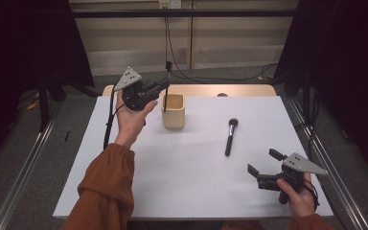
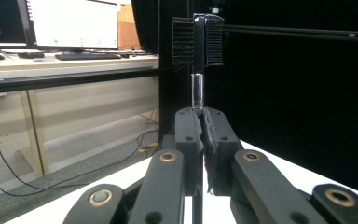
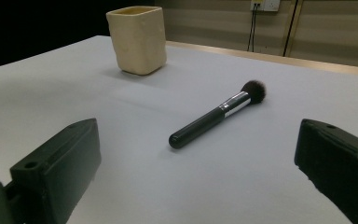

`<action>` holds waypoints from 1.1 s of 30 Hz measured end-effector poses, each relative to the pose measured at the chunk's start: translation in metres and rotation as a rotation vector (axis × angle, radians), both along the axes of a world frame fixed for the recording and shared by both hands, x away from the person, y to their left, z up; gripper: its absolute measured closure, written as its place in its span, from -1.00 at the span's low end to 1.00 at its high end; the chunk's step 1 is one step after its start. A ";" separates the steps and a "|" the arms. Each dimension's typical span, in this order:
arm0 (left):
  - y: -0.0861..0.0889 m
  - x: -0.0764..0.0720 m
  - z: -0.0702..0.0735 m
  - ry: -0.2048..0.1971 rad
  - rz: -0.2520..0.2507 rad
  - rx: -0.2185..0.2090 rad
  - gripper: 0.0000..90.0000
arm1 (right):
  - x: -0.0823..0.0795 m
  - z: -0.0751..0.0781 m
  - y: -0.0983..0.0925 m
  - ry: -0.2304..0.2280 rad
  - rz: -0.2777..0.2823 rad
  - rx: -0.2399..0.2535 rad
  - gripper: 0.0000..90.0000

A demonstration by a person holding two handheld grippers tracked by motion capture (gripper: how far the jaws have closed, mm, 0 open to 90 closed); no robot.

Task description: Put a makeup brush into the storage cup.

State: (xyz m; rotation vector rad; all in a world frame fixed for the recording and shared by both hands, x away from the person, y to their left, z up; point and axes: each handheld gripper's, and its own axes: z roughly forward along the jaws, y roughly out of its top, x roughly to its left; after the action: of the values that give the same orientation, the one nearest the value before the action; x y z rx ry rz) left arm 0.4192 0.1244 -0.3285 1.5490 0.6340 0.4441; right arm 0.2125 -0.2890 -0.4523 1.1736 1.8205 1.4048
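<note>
My left gripper (image 1: 165, 86) is raised at the back left of the table, shut on a thin black double-sided brush (image 1: 167, 76) that stands upright. The brush's comb-like head (image 2: 198, 39) rises above the closed jaws (image 2: 203, 126), and its handle hangs down at the left rim of a cream square cup (image 1: 173, 111). A black makeup brush (image 1: 230, 136) with a silver ferrule lies flat on the white table (image 1: 182, 182), right of the cup. My right gripper (image 1: 264, 163) rests open near the front right, pointing at that makeup brush (image 3: 219, 119) and the cup (image 3: 139, 39); nothing is between its jaws (image 3: 198, 156).
The white table top sits on a wooden board (image 1: 249, 90) visible along its far edge. Black cables (image 1: 182, 74) run over the floor behind it. Metal rails (image 1: 24, 163) flank both sides, with dark curtains beyond.
</note>
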 end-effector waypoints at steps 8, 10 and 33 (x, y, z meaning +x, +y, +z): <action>-0.002 0.014 -0.001 0.006 0.018 0.002 0.90 | 0.000 0.000 0.000 0.000 0.000 0.003 -1.00; -0.003 0.017 -0.002 0.011 0.015 -0.006 0.90 | 0.000 0.000 0.000 0.000 0.000 0.007 -1.00; -0.012 0.046 -0.020 0.038 0.042 0.001 0.90 | -0.001 0.000 -0.001 -0.001 0.004 0.005 -1.00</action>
State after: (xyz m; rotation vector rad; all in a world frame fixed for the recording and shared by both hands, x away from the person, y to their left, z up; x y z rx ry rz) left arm 0.4655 0.1125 -0.3482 1.5506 0.6967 0.4482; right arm 0.2116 -0.2896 -0.4522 1.1721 1.8205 1.4130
